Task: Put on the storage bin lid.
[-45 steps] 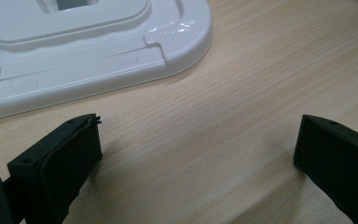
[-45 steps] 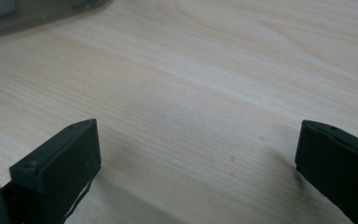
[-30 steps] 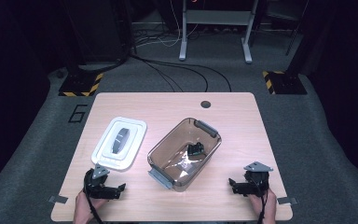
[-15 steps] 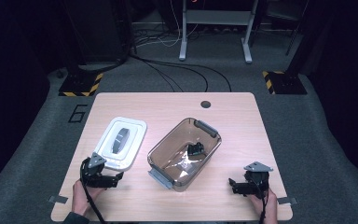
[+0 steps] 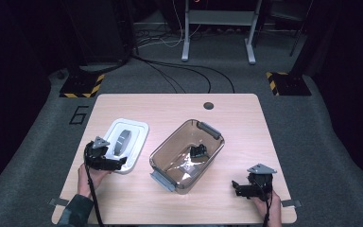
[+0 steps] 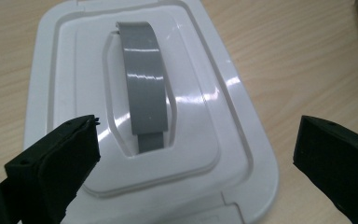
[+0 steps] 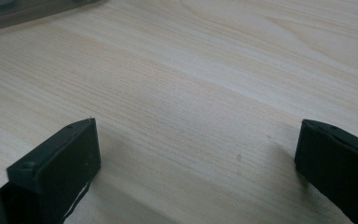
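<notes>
A white container lid (image 5: 137, 134) with a grey handle (image 5: 122, 141) lies flat on the left of the wooden table (image 5: 170, 111). My left gripper (image 5: 118, 163) hovers over the lid's near edge. In the left gripper view its jaws (image 6: 198, 135) stand wide apart on either side of the lid (image 6: 205, 74), just below the grey handle (image 6: 144, 88). They have just been opening, and nothing is pressed between them. My right gripper (image 5: 238, 188) rests low at the table's front right, open (image 7: 196, 140) over bare wood.
A clear tinted box (image 5: 170, 142) with grey end latches sits at an angle mid-table. It holds a small black object (image 5: 199, 151) and something shiny (image 5: 186, 166). A dark round hole (image 5: 208, 105) marks the far side of the table. Cables and stand legs lie on the floor beyond.
My left gripper has moved from the table's front left edge up and forward over the near edge of the white lid. The right gripper has stayed where it was.
</notes>
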The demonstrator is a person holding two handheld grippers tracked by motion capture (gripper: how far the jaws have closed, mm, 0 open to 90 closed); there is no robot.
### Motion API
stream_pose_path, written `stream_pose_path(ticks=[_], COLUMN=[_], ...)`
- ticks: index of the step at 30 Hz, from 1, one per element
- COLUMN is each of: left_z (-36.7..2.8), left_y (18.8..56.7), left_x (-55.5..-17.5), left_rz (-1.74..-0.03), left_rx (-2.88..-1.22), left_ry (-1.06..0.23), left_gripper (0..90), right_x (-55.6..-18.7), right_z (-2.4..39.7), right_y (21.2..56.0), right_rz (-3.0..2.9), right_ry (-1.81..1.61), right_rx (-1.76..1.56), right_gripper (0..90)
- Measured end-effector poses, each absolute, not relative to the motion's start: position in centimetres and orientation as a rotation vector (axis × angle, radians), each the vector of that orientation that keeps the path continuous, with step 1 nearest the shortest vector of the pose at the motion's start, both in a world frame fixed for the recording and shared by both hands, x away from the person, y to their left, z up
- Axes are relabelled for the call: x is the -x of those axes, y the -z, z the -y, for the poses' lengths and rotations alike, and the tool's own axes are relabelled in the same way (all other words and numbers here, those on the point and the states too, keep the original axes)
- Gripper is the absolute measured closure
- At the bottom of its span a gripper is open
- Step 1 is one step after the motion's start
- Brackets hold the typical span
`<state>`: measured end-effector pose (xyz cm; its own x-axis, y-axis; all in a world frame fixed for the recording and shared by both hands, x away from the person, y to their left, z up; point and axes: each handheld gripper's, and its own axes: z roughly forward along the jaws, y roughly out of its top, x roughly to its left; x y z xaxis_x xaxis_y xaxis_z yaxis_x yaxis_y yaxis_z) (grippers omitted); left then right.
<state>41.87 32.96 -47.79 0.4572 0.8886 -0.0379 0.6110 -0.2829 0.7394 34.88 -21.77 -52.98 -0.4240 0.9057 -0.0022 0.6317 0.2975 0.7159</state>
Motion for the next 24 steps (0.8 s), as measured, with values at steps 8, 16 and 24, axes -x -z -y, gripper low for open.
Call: stream_pose_path(ticks=[8,16,24], left_z=[-32.5,-32.2,-32.3], left_y=[48.3,49.3,49.9], left_x=[-44.9,-47.8,-48.6], left_rz=[-1.3,-1.363,-1.411], left_rx=[-1.999,-1.996,-1.963], left_ry=[-0.549,-0.524,-0.498], left_gripper=[0.0,0.3,38.1], right_x=[-34.9,-34.9,-34.9], right_z=[21.8,21.8,21.9], right_y=[53.0,53.0,53.0], right_rz=[-2.163,-2.169,-2.174], right_ry=[-0.91,-0.912,-0.916], right_rx=[-1.375,-1.371,-1.365], right_gripper=[0.0,0.0,0.0])
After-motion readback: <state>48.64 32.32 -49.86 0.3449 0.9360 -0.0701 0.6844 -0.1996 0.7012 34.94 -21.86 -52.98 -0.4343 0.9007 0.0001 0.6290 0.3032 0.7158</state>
